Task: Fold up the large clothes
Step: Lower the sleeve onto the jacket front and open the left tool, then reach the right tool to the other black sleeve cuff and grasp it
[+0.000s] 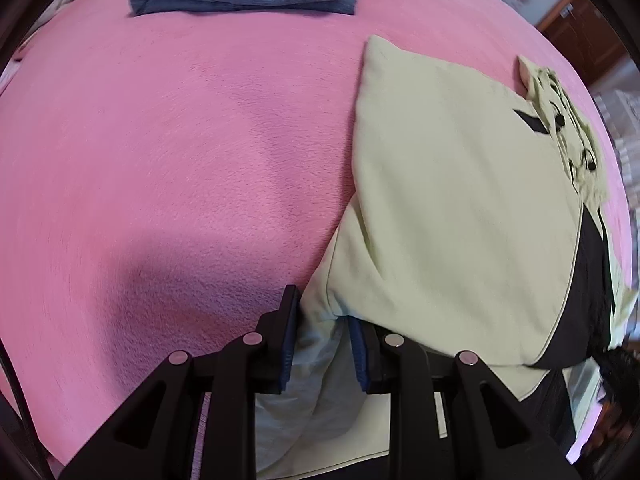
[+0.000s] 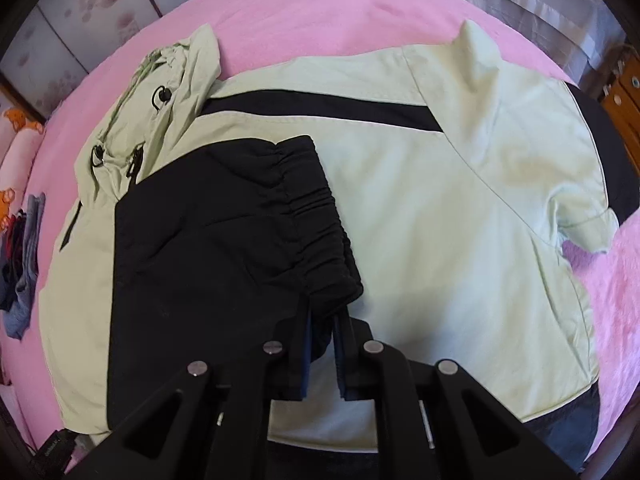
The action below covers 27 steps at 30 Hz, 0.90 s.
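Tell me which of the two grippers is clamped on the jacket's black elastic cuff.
The right gripper: it pinches the gathered black cuff, folded onto the jacket's pale green body. The left gripper grips pale green cloth instead.

Text on jacket: I can read none.
Labels or brands: I see none readable.
Numbers or signs: none that I can read.

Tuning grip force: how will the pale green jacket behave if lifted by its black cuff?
Probably floppy: the jacket drapes flat over the pink blanket with soft creases. Likely light, since the right gripper holds the gathered black cuff by a thin pinch. The smooth fabric may slip.
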### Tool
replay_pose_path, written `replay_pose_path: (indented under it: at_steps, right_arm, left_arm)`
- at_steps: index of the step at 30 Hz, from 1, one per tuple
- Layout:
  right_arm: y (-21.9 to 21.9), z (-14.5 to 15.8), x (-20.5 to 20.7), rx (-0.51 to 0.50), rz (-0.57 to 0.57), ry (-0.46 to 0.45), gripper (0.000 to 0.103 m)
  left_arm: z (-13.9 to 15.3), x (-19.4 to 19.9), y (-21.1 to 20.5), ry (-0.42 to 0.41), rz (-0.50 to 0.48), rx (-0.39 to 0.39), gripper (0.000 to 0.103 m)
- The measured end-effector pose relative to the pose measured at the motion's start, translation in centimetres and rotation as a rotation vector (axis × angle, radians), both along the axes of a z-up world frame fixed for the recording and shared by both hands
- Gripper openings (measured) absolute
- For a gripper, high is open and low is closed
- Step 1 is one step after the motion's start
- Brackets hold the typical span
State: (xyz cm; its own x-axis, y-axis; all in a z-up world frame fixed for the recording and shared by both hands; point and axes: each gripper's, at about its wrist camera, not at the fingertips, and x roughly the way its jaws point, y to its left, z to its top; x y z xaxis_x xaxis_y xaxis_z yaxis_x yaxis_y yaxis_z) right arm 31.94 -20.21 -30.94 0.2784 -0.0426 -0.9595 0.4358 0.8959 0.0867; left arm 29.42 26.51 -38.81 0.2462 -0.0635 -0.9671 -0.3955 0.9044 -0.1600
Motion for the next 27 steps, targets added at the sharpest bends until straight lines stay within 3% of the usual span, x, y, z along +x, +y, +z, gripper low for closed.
replay_pose_path:
  at_steps: [12, 14, 18, 21, 27]
  right_arm:
    - [-1.1, 0.3, -2.2, 0.0, -0.055, -0.062, 0.014]
    - [-1.4, 0.5, -3.5, 0.027, -0.067, -0.068, 0.015]
    - [-2.4, 0.9, -6.4, 0.074, -0.08, -0.079, 0.025]
    - [-3.5, 1.2, -8.8, 0.091, -0.108, -0.091, 0.03]
    - [-7.5, 1.1, -12.5, 0.182, -0.137, -0.071, 0.03]
  left_arm:
    - [0.6, 0.6, -0.7, -0.026, -0.079, -0.012, 0.024]
    - [1.1, 0.3, -1.1, -0.029, -0.083, 0.004, 0.028]
    - [2.7, -1.0, -2.8, -0.059, -0.098, 0.055, 0.051]
    - [4.0, -2.8, -5.1, -0.072, -0.1, 0.093, 0.053]
    - [5.7, -6.3, -12.6, -0.065, -0.126, 0.16, 0.055]
